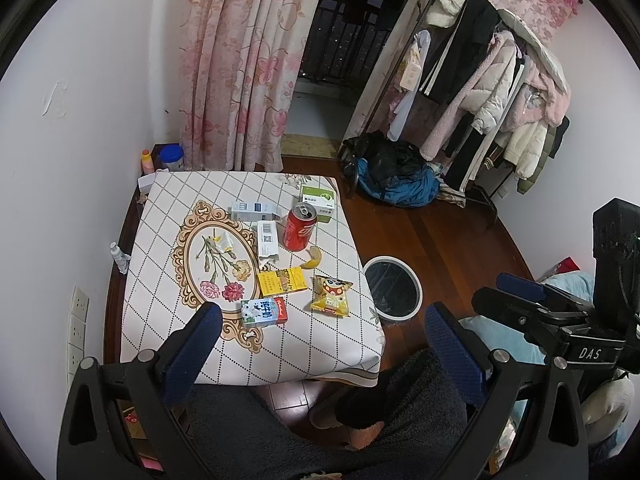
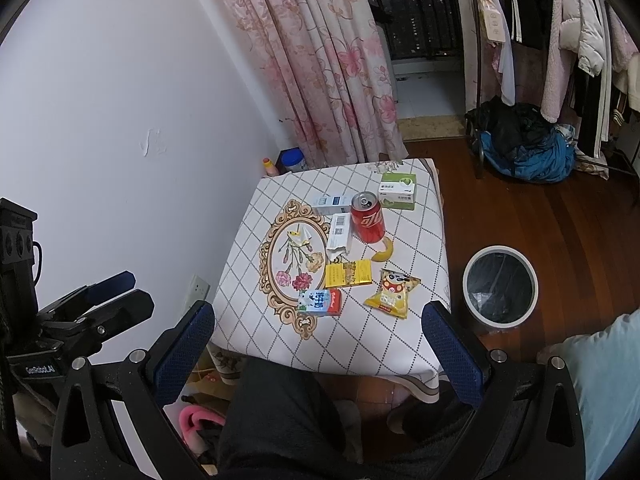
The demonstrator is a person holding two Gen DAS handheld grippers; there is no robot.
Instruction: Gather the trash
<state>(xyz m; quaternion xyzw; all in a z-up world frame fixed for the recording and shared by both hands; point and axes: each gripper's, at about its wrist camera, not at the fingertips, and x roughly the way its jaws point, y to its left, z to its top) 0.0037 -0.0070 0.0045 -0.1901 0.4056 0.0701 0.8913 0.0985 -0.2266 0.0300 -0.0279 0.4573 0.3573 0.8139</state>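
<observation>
On the surface point(image 1: 168, 280), which is covered with a white cloth with a diamond pattern and a flower oval, the trash lies spread out. A red soda can point(image 1: 300, 227) stands upright near the far middle, its top opened. Just beside it, toward the near side, lies a piece of yellow peel point(image 1: 313, 259). Behind the can lies a white and blue carton point(image 1: 253, 211), and a white box with a barcode point(image 1: 268, 242) lies left of the can, its near end torn open. A green and white box point(image 1: 318, 198) sits at the far right corner. Nearer to the camera are a flat yellow pack point(image 1: 282, 282), a yellow snack bag point(image 1: 331, 295) and a small milk carton point(image 1: 264, 311) lying on its side.

A round white trash bin point(image 2: 500, 285) with a dark bag inside stands on the wooden floor point(image 2: 540, 224), just beside the right edge of the surface.

Both grippers are held above a person's lap, away from the trash. The left gripper point(image 1: 324, 340) has its blue-padded fingers wide apart and holds nothing. The right gripper point(image 2: 320, 338) is also spread open and empty.

Farther back hang a pink flowered curtain point(image 1: 240, 60) and a rack of coats point(image 1: 500, 92).
</observation>
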